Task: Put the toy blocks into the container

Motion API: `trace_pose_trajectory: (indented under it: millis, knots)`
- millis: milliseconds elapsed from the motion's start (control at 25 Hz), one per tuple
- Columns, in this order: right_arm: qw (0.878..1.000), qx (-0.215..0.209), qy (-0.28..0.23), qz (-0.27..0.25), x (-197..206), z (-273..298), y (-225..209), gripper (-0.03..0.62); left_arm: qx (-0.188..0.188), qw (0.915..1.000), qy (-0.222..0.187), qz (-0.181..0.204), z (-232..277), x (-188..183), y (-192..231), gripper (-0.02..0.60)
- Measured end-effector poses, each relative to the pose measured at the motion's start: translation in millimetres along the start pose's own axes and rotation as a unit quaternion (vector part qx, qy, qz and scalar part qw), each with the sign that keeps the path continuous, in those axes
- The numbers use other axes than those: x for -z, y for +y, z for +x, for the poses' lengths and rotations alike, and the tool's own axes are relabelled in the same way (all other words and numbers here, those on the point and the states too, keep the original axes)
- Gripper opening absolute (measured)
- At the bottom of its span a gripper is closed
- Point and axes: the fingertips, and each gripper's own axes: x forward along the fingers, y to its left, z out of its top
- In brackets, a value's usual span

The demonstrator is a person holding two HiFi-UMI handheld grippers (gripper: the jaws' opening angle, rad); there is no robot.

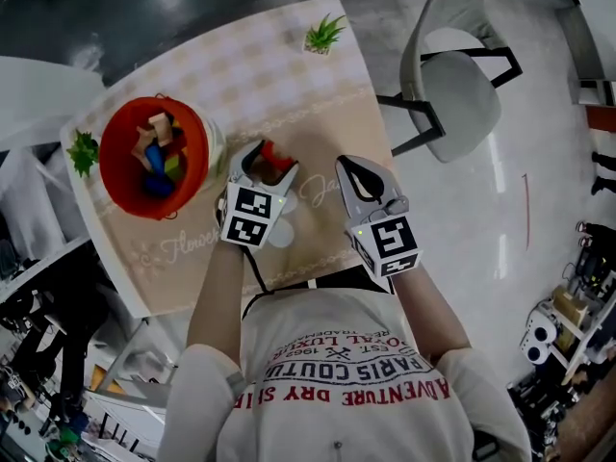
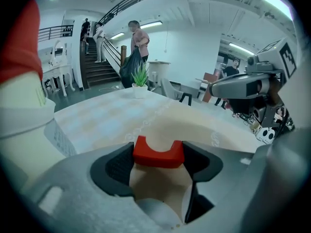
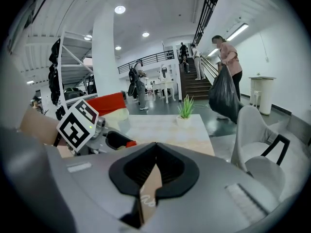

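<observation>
a person leans over a pale table (image 1: 289,94) with a claw in each hand. the left claw (image 1: 270,161) pinches a red arch-shaped block (image 2: 158,153) between its two pads, over the middle of the table. the right claw (image 3: 155,146), just to its right, is pressed together with nothing in it. a red bowl (image 1: 109,162) sits on the table near the left claw, holding several coloured blocks (image 1: 159,152). a small green plant (image 1: 324,35) stands at the far corner.

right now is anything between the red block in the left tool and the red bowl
Nothing visible. The left tool grips the red block, and only bare tablecloth lies between it and the red bowl at its left.
</observation>
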Motion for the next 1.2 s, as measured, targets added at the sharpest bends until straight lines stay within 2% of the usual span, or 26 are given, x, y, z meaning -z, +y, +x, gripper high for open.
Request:
trace_pose_trajectory:
  millis: [240,440,600,840,1040,1200]
  knots:
    - [1.0,0.002,-0.01,-0.011,-12,-6,3,0.002,0.008,0.9989,-0.037,0.027,-26,-29,-18,0.318]
    - [0.999,-0.008,-0.029,-0.028,-38,-13,16,0.002,-0.013,0.9957,-0.084,0.037,-64,-63,-17,0.318]
    - [0.997,-0.019,-0.053,-0.045,-64,-21,34,0.002,-0.042,0.99,-0.13,0.038,-106,-88,-10,0.318]
    - [0.994,-0.049,-0.067,-0.073,-95,-26,68,0.002,-0.097,0.9742,-0.199,0.045,-178,-119,6,0.318]
    - [0.989,-0.063,-0.097,-0.093,-124,-19,96,0.002,-0.141,0.9636,-0.225,0.032,-228,-116,34,0.318]
    - [0.985,-0.084,-0.101,-0.111,-137,-2,118,0.002,-0.178,0.9577,-0.226,0.012,-252,-100,66,0.318]
